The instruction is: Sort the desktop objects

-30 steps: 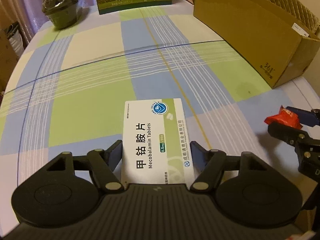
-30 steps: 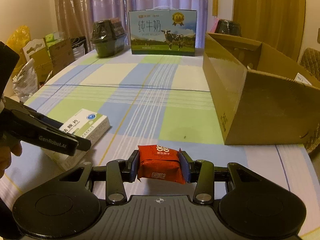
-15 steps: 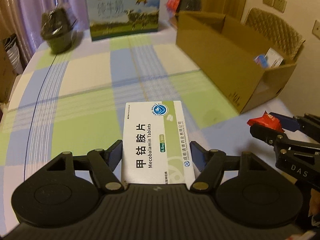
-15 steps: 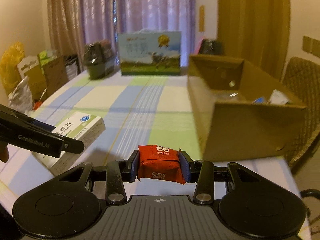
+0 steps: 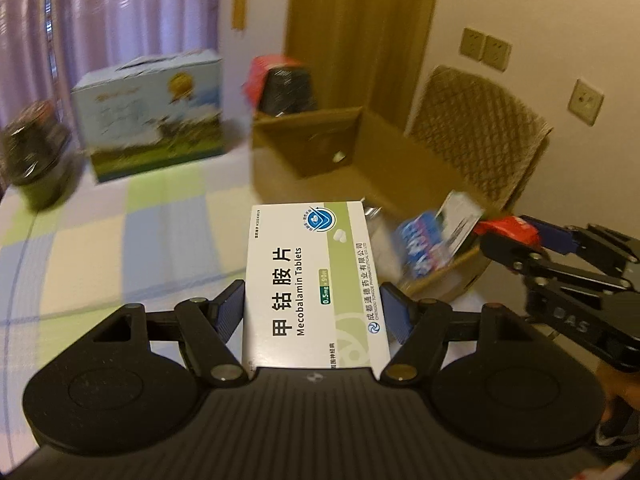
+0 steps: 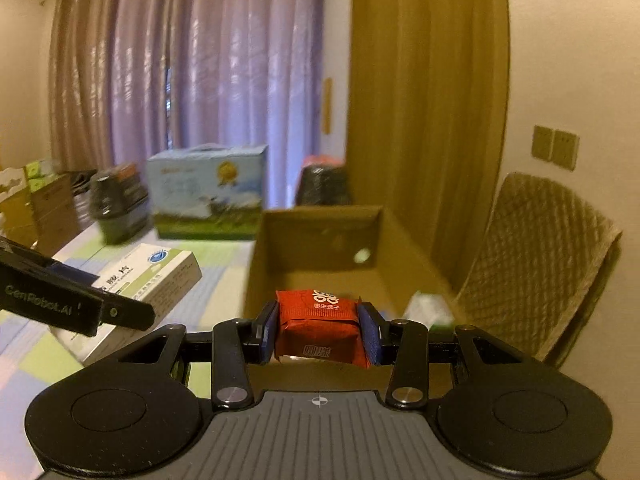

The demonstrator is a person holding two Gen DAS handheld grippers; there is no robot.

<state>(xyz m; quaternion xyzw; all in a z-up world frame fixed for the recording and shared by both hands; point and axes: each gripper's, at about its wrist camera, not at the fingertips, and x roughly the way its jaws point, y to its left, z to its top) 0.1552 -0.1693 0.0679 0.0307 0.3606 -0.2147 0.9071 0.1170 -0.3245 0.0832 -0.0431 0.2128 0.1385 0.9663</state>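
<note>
My left gripper [image 5: 312, 304] is shut on a white and green tablet box [image 5: 310, 284], held in the air just short of the open cardboard box [image 5: 316, 152]. My right gripper [image 6: 318, 326] is shut on a red snack packet [image 6: 320, 322], raised at the near end of that cardboard box [image 6: 320, 236]. In the left wrist view the right gripper [image 5: 520, 240] shows at the right with the red packet [image 5: 506, 228]. The right wrist view has the tablet box [image 6: 152, 284] and a left finger [image 6: 72, 300] at the left. Inside the cardboard box lie a blue packet [image 5: 420, 244] and a white carton [image 5: 460, 216].
A blue milk carton with a cow picture [image 5: 152, 112] and a dark wrapped container [image 5: 36, 152] stand at the back of the checked tablecloth [image 5: 120, 240]. Another dark container [image 5: 288, 88] sits behind the cardboard box. A woven chair [image 6: 536, 264] stands at the right by the wall.
Both grippers have risen and tilted up with their loads and come nearer the cardboard box. Its inside now shows in both views. The grips are unchanged.
</note>
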